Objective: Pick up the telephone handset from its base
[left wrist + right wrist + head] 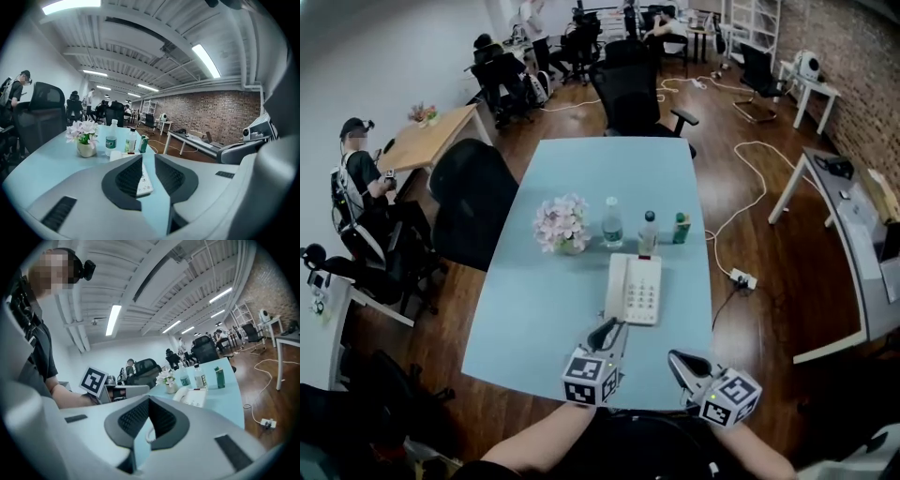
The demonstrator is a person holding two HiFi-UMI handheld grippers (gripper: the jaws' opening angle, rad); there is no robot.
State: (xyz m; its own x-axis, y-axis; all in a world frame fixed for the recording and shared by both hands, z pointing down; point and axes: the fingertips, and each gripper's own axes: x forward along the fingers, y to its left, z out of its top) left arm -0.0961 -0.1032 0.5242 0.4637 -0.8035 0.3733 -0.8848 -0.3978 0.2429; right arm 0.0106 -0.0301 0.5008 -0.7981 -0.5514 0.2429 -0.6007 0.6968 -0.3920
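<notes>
A white telephone [635, 289] lies on the light blue table [544, 309], its handset [617, 286] resting along the left side of the base. My left gripper [606, 334] hovers just short of the phone's near end, jaws a narrow gap apart and empty. Through that gap in the left gripper view [148, 157] I see the phone's keypad [143, 180]. My right gripper [680, 364] hangs over the table's near edge, to the right of the phone, fingertips together. In the right gripper view [149, 400] the telephone [192, 397] lies ahead, with a bit of coiled cord [149, 437] behind the jaws.
Behind the phone stand a vase of pale flowers [562, 225], two bottles [612, 223] [648, 232] and a green can [681, 228]. A black office chair [473, 202] stands at the table's left. A power strip [742, 278] and cable lie on the floor at right.
</notes>
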